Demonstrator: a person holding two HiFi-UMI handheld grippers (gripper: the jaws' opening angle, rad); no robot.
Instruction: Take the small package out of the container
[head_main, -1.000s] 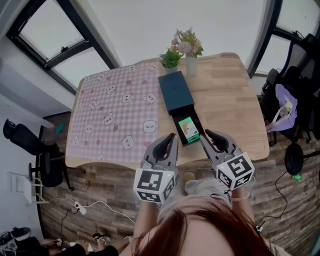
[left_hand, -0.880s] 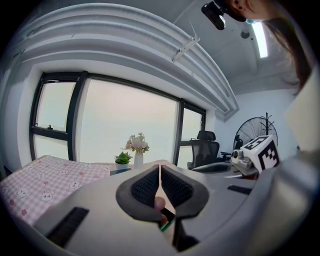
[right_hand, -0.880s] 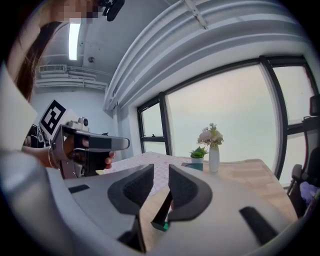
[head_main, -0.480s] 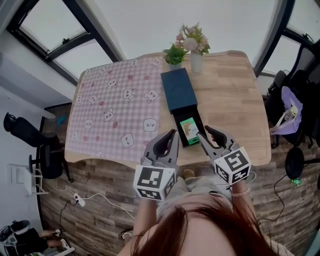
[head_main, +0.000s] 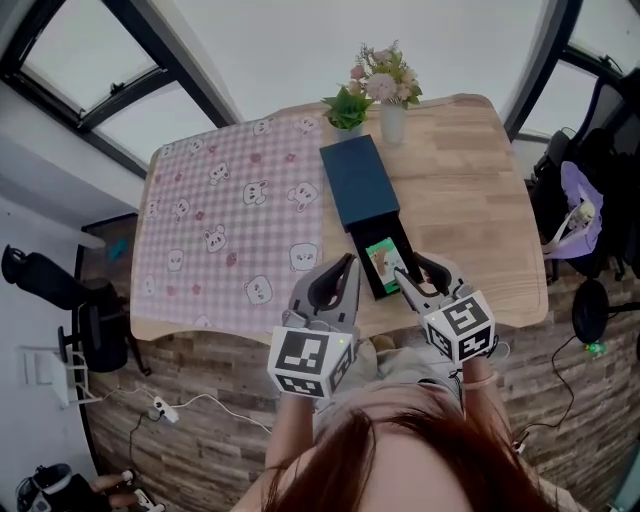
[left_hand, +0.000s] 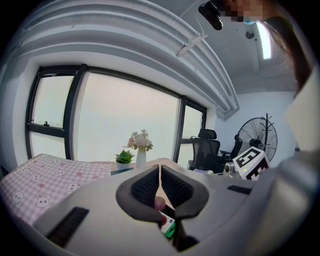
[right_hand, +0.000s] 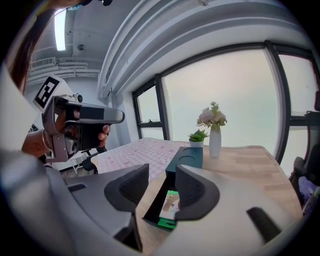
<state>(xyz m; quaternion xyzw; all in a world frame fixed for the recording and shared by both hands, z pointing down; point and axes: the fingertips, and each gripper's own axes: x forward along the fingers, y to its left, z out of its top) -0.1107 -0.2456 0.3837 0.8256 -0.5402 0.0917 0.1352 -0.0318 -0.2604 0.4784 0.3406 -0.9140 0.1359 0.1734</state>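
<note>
The small package (head_main: 381, 262) lies flat in the pulled-out tray of the dark container (head_main: 358, 180), at the end nearest to the person. The right tongs (head_main: 410, 268) hover just beside the right side of the tray. Their jaws are apart, have just been opening, and nothing is between them. The left tongs (head_main: 338, 272) are near the left side of the tray, with jaws closed together on nothing.

I judge the step to be the approach for the grasp. The package seems to fill most of the tray's width, so the jaws should go down inside the walls and catch the package itself, not the tray. It looks thin and light and may slip. The left tongs could steady the container.

The wooden table (head_main: 460, 190) has a pink cloth (head_main: 230, 220) with little bears on its left half. A vase of flowers (head_main: 392, 118) and a small plant (head_main: 347, 112) stand at the far edge. Around it are large windows and an office chair (head_main: 50, 280).
</note>
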